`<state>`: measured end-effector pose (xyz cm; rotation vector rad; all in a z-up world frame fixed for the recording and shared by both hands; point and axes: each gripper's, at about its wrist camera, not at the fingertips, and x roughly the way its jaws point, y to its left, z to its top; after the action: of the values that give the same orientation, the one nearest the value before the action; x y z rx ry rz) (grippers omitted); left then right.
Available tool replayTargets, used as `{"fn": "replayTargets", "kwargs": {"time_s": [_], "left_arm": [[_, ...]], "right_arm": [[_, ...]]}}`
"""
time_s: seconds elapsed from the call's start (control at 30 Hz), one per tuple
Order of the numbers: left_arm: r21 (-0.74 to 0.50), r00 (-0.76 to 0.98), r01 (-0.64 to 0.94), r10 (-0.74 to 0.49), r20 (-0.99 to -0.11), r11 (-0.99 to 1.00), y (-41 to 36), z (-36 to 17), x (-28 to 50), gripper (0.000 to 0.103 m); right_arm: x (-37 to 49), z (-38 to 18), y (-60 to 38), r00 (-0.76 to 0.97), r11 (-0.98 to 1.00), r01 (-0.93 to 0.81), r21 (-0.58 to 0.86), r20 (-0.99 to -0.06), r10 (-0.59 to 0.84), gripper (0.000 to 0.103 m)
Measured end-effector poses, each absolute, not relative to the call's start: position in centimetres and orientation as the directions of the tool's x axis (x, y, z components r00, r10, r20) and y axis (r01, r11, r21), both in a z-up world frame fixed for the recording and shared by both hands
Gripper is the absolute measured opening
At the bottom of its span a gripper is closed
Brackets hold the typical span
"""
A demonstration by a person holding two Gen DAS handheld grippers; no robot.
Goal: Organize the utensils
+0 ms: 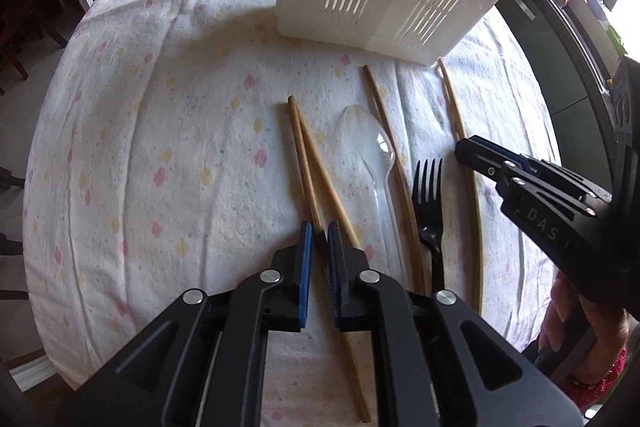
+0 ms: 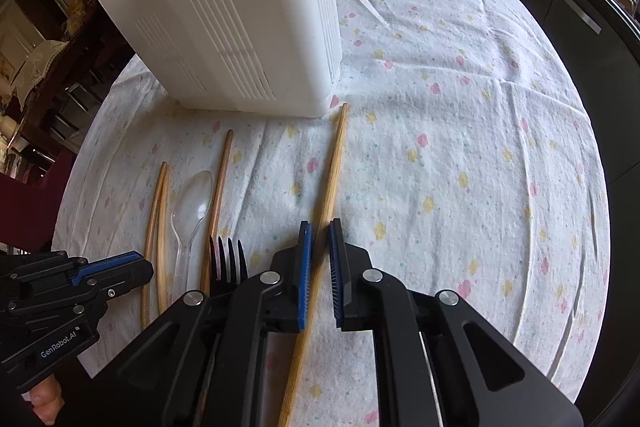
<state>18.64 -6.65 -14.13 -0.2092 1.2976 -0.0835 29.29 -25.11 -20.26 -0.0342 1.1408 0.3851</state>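
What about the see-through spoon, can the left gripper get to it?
Probably yes. The spoon lies uncovered just right of the left gripper, with nothing on top of it. But its jaws look closed on a chopstick, so that must be let go first.

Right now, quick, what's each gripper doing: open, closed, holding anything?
Left gripper: closed on the leftmost chopstick.
Right gripper: closed on the rightmost chopstick.
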Motion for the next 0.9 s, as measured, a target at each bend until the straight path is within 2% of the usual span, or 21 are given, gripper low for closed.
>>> {"fn": "replayTargets", "kwargs": {"time_s": [0.17, 0.27, 0.37, 0.5, 0.6, 0.7, 0.8, 0.9], "left_arm": [[-0.165, 0.268, -0.089, -0.136, -0.954, 0.982, -5.2, -14.0, 18.7, 0.009], [-0.183, 0.273, -0.112, -0.147, -0.951, 0.977, -4.4, -13.8, 18.9, 0.015], [-0.161, 0.283, -0.117, -0.123, -0.951, 0.980, -4.2, -13.7, 19.3, 0.024], [-0.136, 0.272, -0.109, -0.102, -0.957, 0.985, -4.5, -13.7, 19.7, 0.027], [-0.130, 0.262, -0.108, -0.098, -0.960, 0.986, -4.5, -13.7, 19.8, 0.026], [-0.103, 0.262, -0.116, -0.070, -0.963, 0.988, -5.0, -13.8, 20.0, 0.018], [-0.102, 0.256, -0.117, -0.069, -0.964, 0.988, -5.4, -14.0, 20.2, 0.015], [-0.102, 0.236, -0.116, -0.072, -0.969, 0.988, -5.5, -14.0, 20.1, 0.015]], "right_arm": [[29.3, -20.1, -24.2, 0.361, 0.938, -0.325, 0.120, -0.901, 0.240, 0.009], [29.6, -20.0, -23.7, 0.352, 0.940, -0.323, 0.107, -0.909, 0.224, 0.009], [29.9, -19.9, -23.3, 0.341, 0.939, -0.329, 0.096, -0.916, 0.213, 0.014], [29.6, -19.8, -22.6, 0.344, 0.936, -0.348, 0.056, -0.921, 0.183, 0.016], [29.5, -19.7, -22.8, 0.340, 0.935, -0.349, 0.060, -0.922, 0.186, 0.013], [29.6, -19.7, -23.0, 0.340, 0.936, -0.346, 0.064, -0.921, 0.189, 0.011], [29.7, -19.6, -23.2, 0.331, 0.938, -0.340, 0.071, -0.924, 0.190, 0.011], [29.7, -19.5, -23.3, 0.303, 0.933, -0.348, 0.094, -0.930, 0.207, 0.024]]}}
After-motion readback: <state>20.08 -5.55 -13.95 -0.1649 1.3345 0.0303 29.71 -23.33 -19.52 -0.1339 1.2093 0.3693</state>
